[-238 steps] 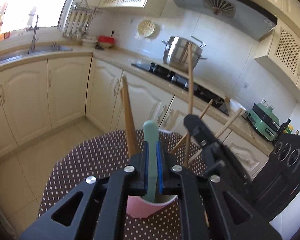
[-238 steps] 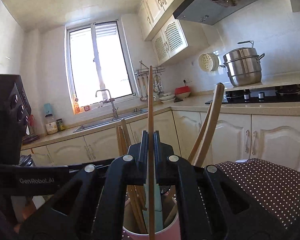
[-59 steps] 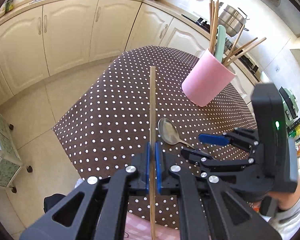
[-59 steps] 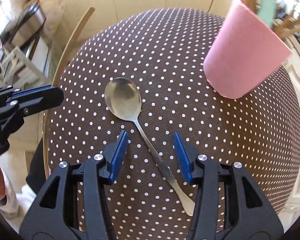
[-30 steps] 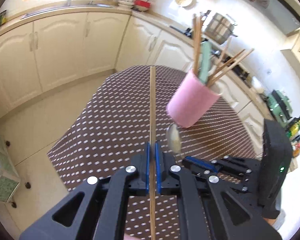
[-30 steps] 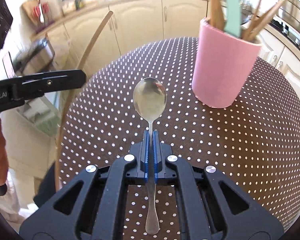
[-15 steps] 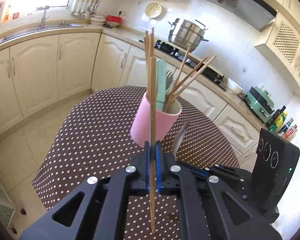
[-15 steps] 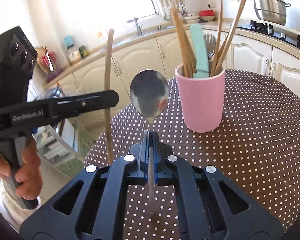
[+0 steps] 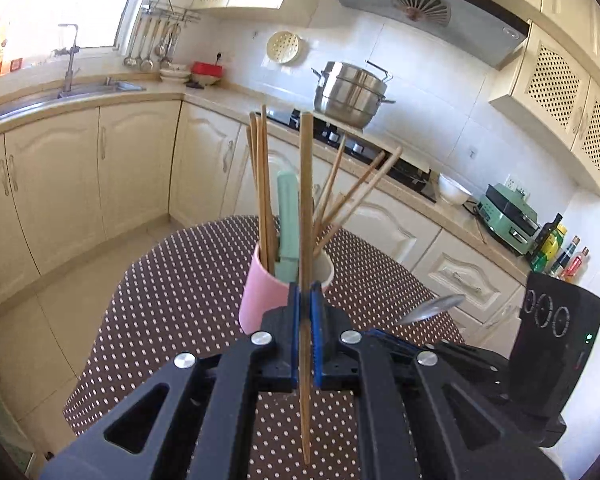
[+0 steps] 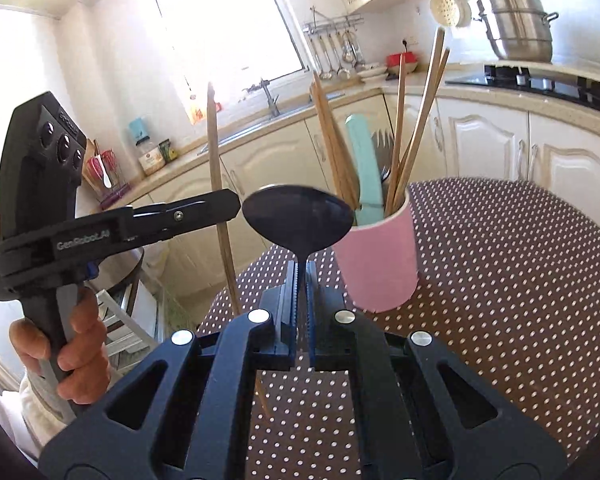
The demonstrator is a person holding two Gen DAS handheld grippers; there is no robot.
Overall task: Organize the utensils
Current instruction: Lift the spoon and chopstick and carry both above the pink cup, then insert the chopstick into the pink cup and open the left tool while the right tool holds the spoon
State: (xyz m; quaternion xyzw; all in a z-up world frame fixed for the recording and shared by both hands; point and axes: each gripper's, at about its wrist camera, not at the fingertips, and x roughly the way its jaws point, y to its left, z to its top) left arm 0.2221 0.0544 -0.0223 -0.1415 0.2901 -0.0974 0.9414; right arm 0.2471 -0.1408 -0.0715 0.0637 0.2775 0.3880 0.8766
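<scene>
A pink cup (image 9: 260,300) stands on the brown dotted tablecloth (image 9: 172,304) and holds several wooden chopsticks and a mint-green handle (image 9: 288,216). My left gripper (image 9: 305,312) is shut on one wooden chopstick (image 9: 306,200), held upright just in front of the cup. My right gripper (image 10: 302,280) is shut on the handle of a metal spoon (image 10: 298,220), bowl up, just left of the cup (image 10: 380,264). The left gripper (image 10: 220,208) with its chopstick (image 10: 218,168) shows at left in the right wrist view. The spoon's bowl (image 9: 432,308) shows at right in the left wrist view.
Cream kitchen cabinets (image 9: 132,168) and a counter with a sink (image 9: 64,92) curve behind the table. A steel pot (image 9: 350,94) sits on the hob. The table edge drops to a tiled floor (image 9: 60,300) at left. A wire rack (image 10: 128,332) stands beside the table.
Both grippers have risen and tilted up toward the cup. The chopstick and the spoon now stand closer to the cup's rim, and the spoon's bowl has tipped flatter.
</scene>
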